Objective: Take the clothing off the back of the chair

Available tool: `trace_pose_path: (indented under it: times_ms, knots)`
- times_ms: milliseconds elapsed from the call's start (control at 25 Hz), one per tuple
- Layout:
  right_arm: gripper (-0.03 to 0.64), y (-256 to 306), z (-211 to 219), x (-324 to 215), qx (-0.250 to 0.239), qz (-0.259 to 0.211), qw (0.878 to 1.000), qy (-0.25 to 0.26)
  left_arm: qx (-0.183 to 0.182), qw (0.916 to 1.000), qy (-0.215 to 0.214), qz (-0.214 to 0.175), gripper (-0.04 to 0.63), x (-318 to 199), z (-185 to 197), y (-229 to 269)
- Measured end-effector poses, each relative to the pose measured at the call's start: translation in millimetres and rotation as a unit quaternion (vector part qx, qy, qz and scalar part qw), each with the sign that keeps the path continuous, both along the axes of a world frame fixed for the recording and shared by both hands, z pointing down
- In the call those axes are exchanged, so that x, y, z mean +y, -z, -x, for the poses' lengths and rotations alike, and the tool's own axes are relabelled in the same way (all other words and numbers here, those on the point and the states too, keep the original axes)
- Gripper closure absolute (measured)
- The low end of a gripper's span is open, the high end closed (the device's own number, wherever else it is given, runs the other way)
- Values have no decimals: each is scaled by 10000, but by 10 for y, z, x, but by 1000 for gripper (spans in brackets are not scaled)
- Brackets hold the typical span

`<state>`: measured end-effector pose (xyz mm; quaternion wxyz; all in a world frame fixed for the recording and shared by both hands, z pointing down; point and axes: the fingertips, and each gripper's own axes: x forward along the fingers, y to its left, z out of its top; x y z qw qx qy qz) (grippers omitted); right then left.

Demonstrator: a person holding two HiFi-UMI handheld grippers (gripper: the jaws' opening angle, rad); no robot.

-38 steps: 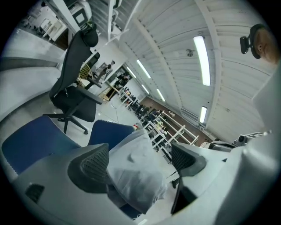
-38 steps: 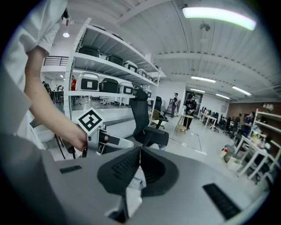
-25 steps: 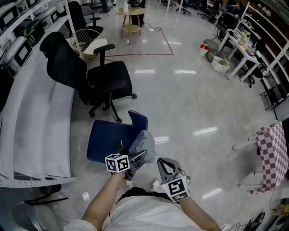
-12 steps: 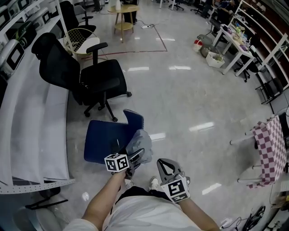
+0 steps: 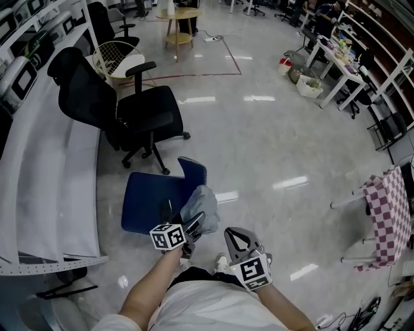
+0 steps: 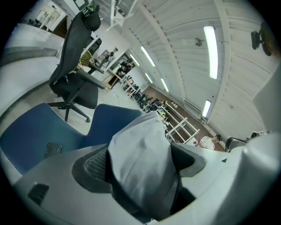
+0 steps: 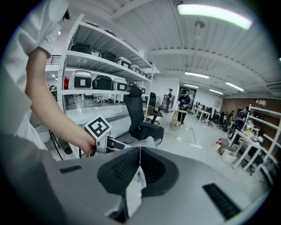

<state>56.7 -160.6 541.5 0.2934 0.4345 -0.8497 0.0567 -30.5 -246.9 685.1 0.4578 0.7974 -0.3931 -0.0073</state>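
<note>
A grey piece of clothing point(image 5: 201, 205) hangs over the back of a blue chair point(image 5: 150, 202) just in front of me. My left gripper point(image 5: 195, 226) reaches into it from below. In the left gripper view the clothing point(image 6: 140, 154) bulges between the two dark pads point(image 6: 93, 165), which are closing on it, with a thin shadow still showing on either side. My right gripper point(image 5: 235, 236) hangs to the right of the chair, apart from the clothing. Its jaws point(image 7: 139, 151) meet at the tips with no clothing between them.
A black office chair point(image 5: 123, 106) stands beyond the blue one, beside a long white curved desk point(image 5: 52, 168). A checkered cloth point(image 5: 388, 216) hangs on a stand at the right. A round wooden table point(image 5: 178, 19) is far back. Shiny open floor lies to the right.
The head view has shifted slightly. Both grippers and the clothing stay where they were.
</note>
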Motion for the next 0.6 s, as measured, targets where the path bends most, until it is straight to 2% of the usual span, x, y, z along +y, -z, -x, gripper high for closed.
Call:
trace_pose_path:
  times_ms: [200,440,600]
  knots:
    - [600,13,35,-3,-60,-25,10000,46,215,9997,82,-108,318,36,24,105]
    - [600,60,31,45,-148,-79,9997,180,70,9992,244,-306,505,86,89,218]
    - [600,86,55,79,-198,-101,9994,266,25,9985,309,-444,545,103,131,319]
